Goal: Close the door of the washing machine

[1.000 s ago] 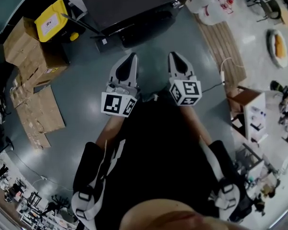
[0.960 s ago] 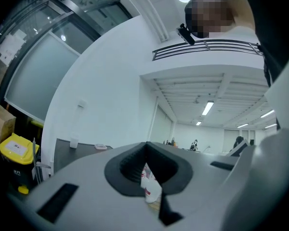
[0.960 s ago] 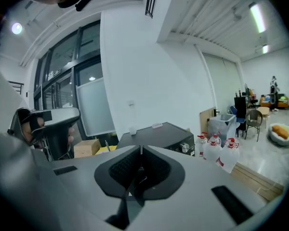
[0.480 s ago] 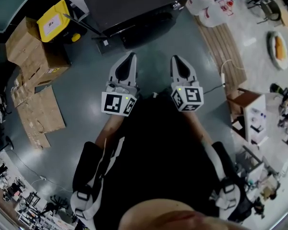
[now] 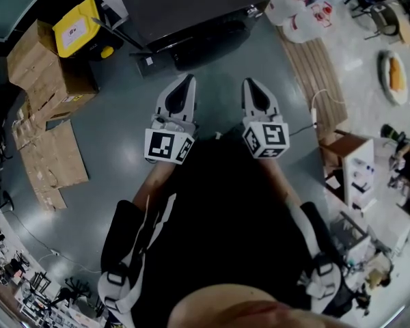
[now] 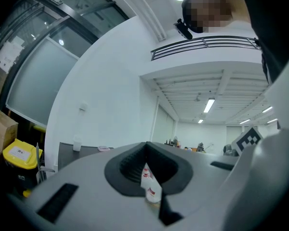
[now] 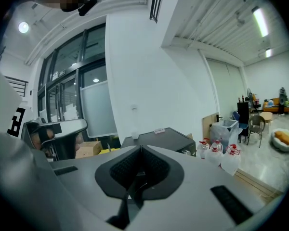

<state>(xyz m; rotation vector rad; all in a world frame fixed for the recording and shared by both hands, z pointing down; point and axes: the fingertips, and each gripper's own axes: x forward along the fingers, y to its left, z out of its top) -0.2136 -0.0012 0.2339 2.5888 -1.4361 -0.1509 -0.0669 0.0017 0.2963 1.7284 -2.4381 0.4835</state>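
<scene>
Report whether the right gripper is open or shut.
Shut. The right gripper has its fingers pressed together, nothing between them.

Smooth, faintly glossy grey floor [image 5: 116, 125]. Matt brown cardboard boxes [image 5: 44, 74]. Shiny yellow plastic bin [image 5: 75, 27]. Pale wood planks [image 5: 321, 67]. Matt grey plastic, ribbed black pads [image 7: 123, 170] on right hand-held gripper [image 7: 140, 150].

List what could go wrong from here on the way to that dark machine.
1. The left gripper and right gripper are both shut, empty and well short of the dark machine. A push with closed tips could slip off its front.
2. A white cable lies on the floor to the person's right, and a step forward might snag it.
</scene>
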